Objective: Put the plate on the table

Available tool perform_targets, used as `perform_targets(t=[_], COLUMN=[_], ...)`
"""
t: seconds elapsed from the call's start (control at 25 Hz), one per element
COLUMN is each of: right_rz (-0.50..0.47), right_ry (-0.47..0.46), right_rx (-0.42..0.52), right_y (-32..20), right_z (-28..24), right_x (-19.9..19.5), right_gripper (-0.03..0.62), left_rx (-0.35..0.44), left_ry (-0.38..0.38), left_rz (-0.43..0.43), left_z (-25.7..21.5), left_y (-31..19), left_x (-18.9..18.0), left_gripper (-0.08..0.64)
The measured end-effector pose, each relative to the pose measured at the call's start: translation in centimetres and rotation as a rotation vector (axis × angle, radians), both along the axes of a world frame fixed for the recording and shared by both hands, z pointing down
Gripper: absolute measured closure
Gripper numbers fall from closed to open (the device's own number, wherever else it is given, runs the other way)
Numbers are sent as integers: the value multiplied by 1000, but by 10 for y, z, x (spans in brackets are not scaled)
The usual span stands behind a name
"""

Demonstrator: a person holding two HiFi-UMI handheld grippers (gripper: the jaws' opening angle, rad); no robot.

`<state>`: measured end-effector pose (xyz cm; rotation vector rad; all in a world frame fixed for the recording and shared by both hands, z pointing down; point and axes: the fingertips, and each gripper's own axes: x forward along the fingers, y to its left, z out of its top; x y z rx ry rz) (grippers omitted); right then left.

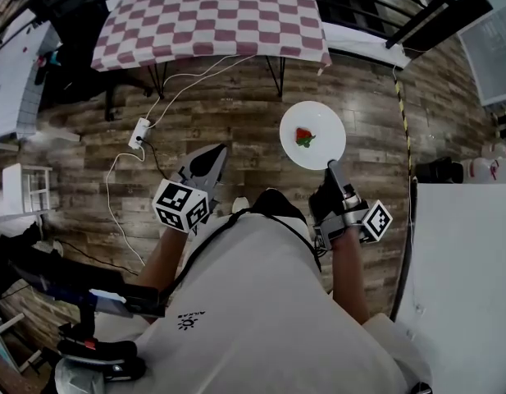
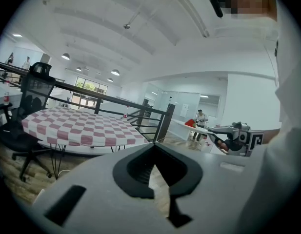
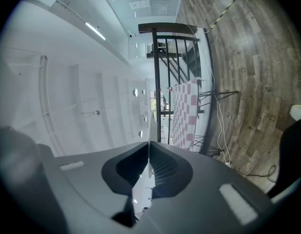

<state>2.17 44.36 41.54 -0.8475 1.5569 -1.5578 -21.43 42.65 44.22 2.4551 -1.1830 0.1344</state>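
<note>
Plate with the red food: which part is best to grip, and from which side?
Grip the thin rim of the plate on the edge nearest the person, coming in level from that side. The plate lies flat and the red food sits at its middle, so the rim is free. The right gripper pinches it there now.

The small red-and-green item [image 1: 304, 137] on the round white plate [image 1: 327, 121] is too small for me to identify. The head view's top edge cuts off the pink-and-white checked table [image 1: 211, 15].
</note>
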Motion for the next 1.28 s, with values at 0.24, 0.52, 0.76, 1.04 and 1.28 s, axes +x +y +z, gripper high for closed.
perform_targets(t=[0.24, 0.52, 0.76, 1.04, 1.28], right_rz=[8, -2, -10, -9, -22], right_ry=[2, -5, -12, -17, -15], right_rx=[5, 1, -1, -9, -3], right_y=[-3, -16, -45, -98, -155], right_z=[-2, 5, 7, 10, 4], right_x=[-2, -2, 4, 25, 46], right_gripper=[574, 574, 574, 574, 574], left_rx=[-4, -13, -27, -27, -17], left_ry=[5, 1, -4, -10, -15], left_rz=[-3, -10, -11, -9, -6], left_z=[2, 8, 12, 11, 2], left_y=[-2, -9, -34, -88, -145], left_x=[-6, -4, 6, 29, 54], left_gripper=[558, 558, 558, 558, 558])
